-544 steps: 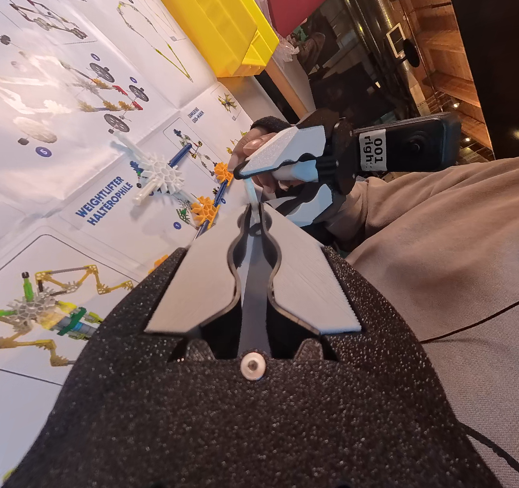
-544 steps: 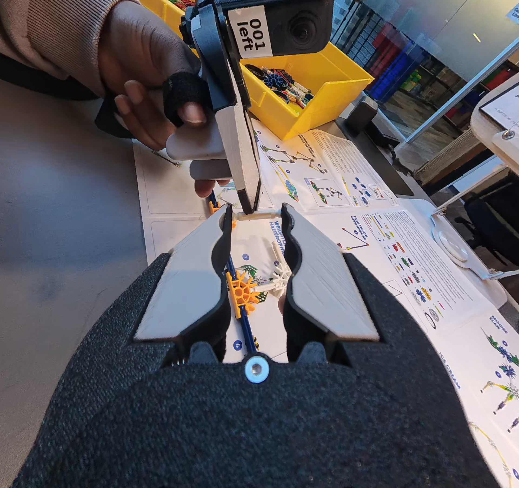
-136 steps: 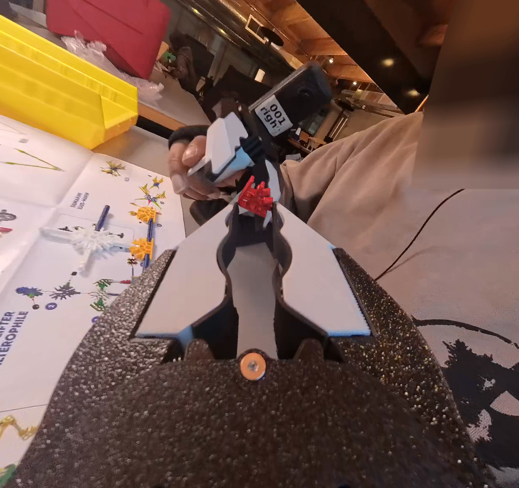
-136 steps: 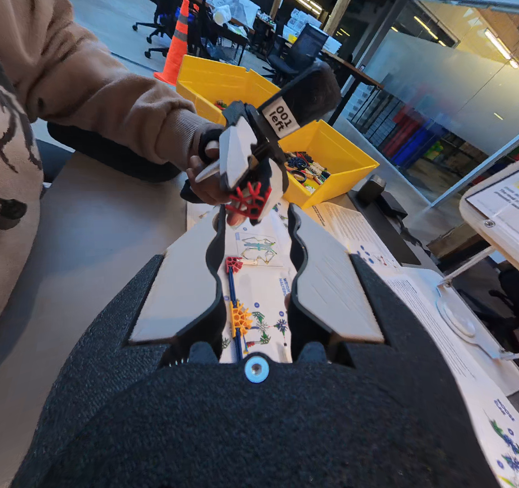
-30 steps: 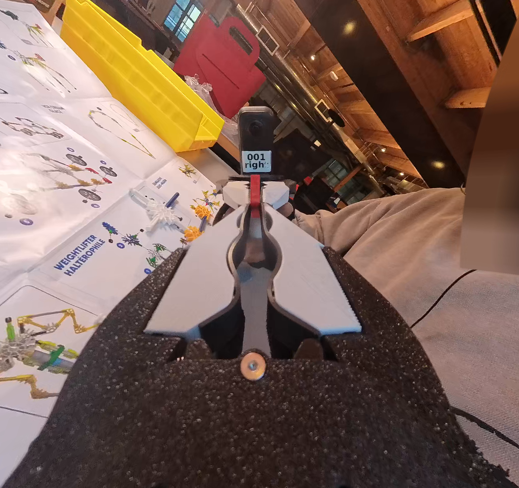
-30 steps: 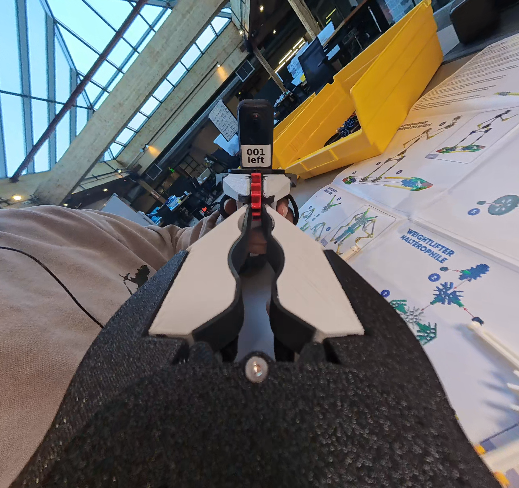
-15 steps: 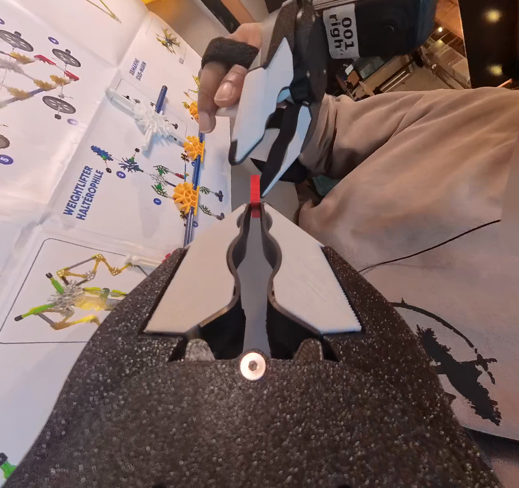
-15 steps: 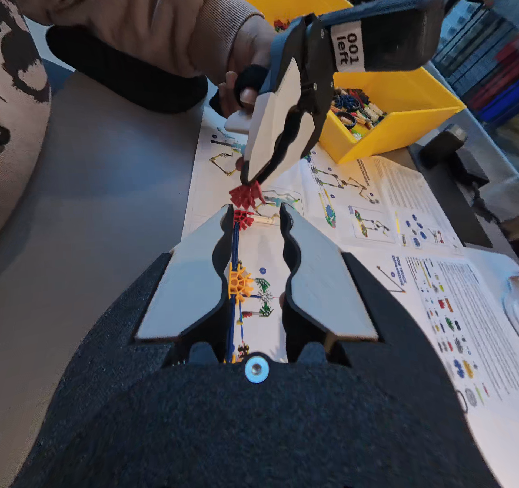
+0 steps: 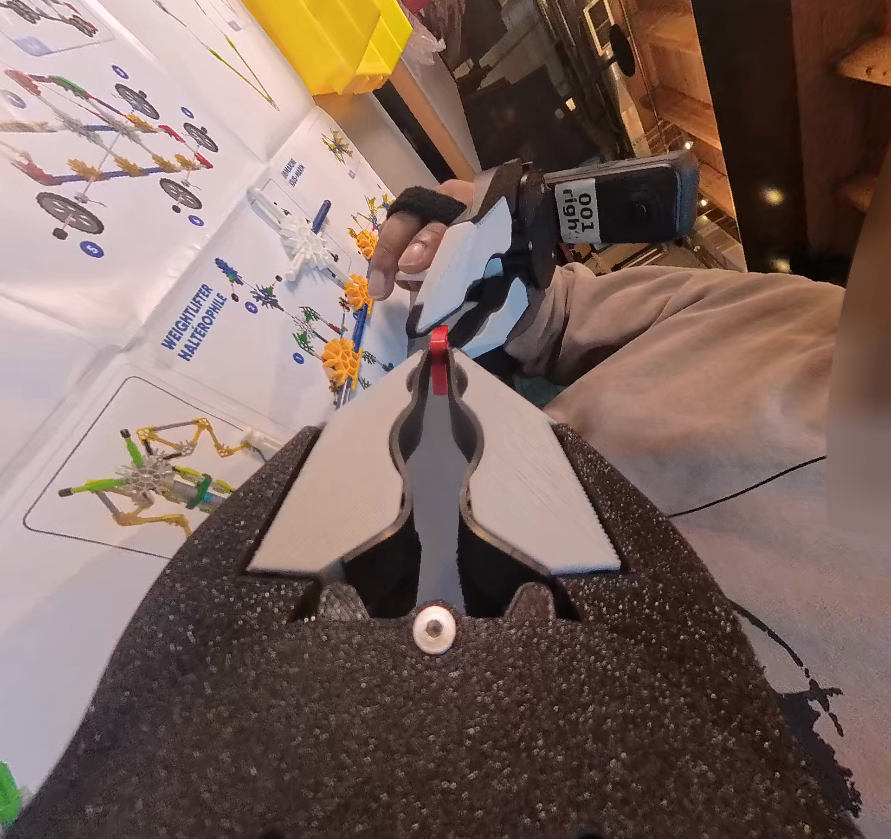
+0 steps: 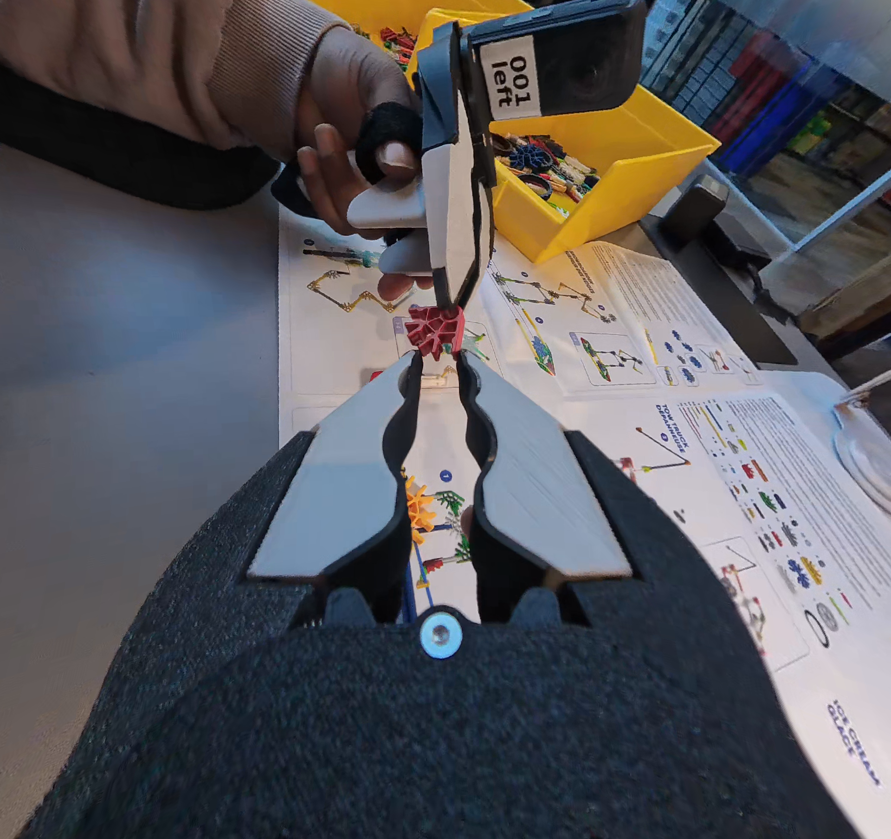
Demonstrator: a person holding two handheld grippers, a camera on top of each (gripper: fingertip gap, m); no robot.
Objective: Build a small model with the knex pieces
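L gripper (image 9: pixel 436 357) fingers clamp red connector (image 10: pixel 432 328), flat, edge-on to its cam; R gripper (image 10: pixel 436 362) fingers parted beneath

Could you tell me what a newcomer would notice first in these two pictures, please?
The red connector stands out first, pinched in the left gripper just ahead of the open right gripper. Next comes the yellow bin of mixed parts behind, and the white instruction sheet under an orange-and-blue rod assembly.
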